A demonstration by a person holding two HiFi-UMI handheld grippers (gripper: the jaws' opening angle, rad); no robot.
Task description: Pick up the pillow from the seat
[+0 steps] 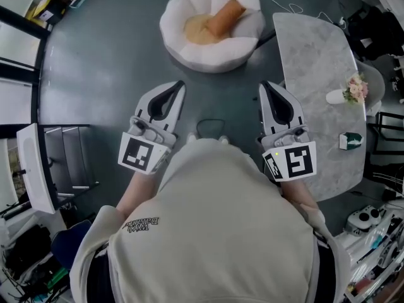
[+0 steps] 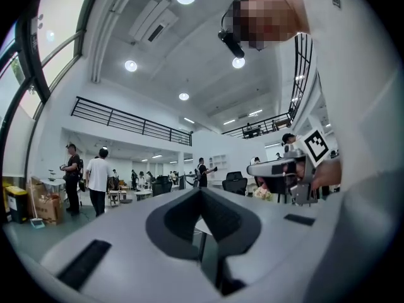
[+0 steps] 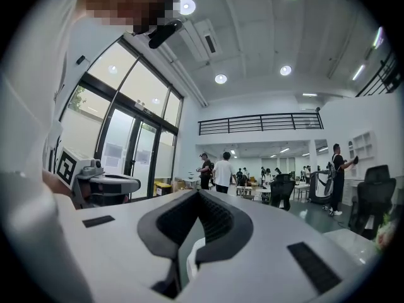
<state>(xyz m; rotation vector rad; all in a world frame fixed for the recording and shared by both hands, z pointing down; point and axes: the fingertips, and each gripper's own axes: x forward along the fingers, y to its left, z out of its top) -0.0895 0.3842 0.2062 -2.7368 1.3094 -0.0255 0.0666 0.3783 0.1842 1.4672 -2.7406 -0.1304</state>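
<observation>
An orange roll-shaped pillow [image 1: 225, 17] lies tilted on a tan cushion [image 1: 197, 30] in a round white padded seat [image 1: 189, 57] on the dark floor, far ahead of me. My left gripper [image 1: 180, 84] and right gripper [image 1: 264, 84] are held side by side in front of my chest, well short of the seat. Both point toward it with their jaws shut and nothing between them. Both gripper views look level across a large hall, so neither shows the pillow. The left gripper [image 2: 201, 191] sees the right one to its right; the right gripper [image 3: 199, 191] sees the left one to its left.
A marble table [image 1: 315, 62] stands to the right of the seat, with a small flower vase [image 1: 346, 93] and a green box [image 1: 350, 141] on it. A white cable [image 1: 297, 8] trails behind the seat. A white panel [image 1: 35, 169] stands at left. Several people [image 3: 222, 172] stand far off.
</observation>
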